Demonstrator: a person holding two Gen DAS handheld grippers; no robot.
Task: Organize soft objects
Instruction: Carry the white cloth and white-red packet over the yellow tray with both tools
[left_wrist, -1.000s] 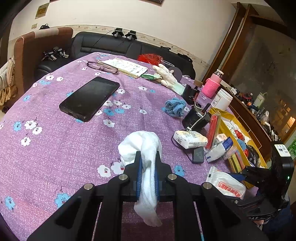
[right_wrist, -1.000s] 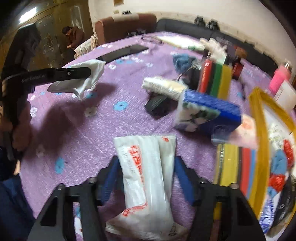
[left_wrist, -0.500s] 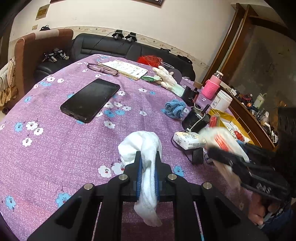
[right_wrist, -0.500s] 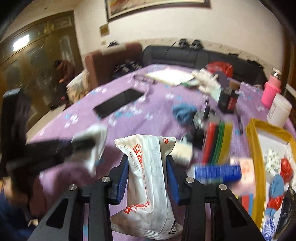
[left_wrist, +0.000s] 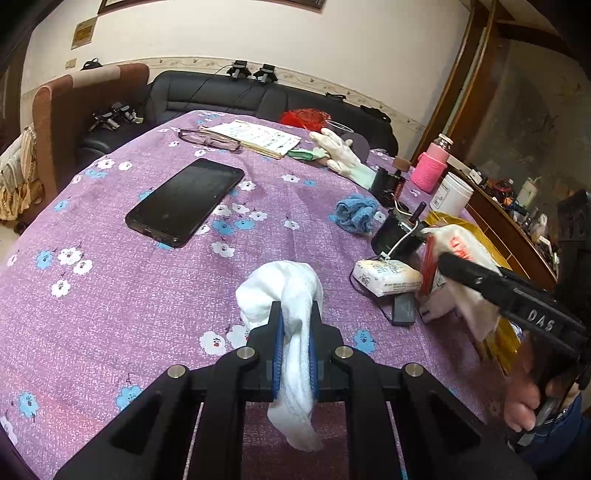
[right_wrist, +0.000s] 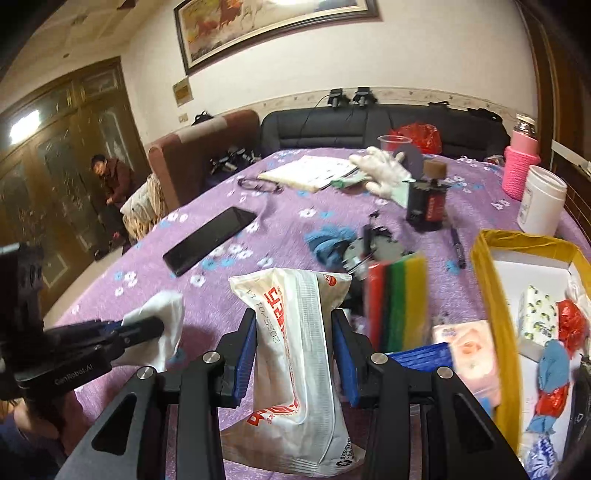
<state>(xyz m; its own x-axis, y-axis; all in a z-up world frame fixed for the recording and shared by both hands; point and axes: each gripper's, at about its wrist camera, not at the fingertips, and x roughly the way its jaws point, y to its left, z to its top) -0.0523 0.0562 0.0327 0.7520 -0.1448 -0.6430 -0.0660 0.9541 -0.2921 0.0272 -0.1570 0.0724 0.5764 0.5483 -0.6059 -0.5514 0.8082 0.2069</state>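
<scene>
White cloth (left_wrist: 295, 332) sits pinched tight in the left gripper (left_wrist: 295, 325) over the purple table (left_wrist: 110, 295); right gripper (right_wrist: 295, 354), marked "DAS", clamps one red-lettered tissue pack (right_wrist: 295, 332), text probably Korean.

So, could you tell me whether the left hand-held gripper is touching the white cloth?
Touching. In the left wrist view the left hand-held gripper has both blue pads pressed against the white cloth, which bunches above them and hangs below.
</scene>
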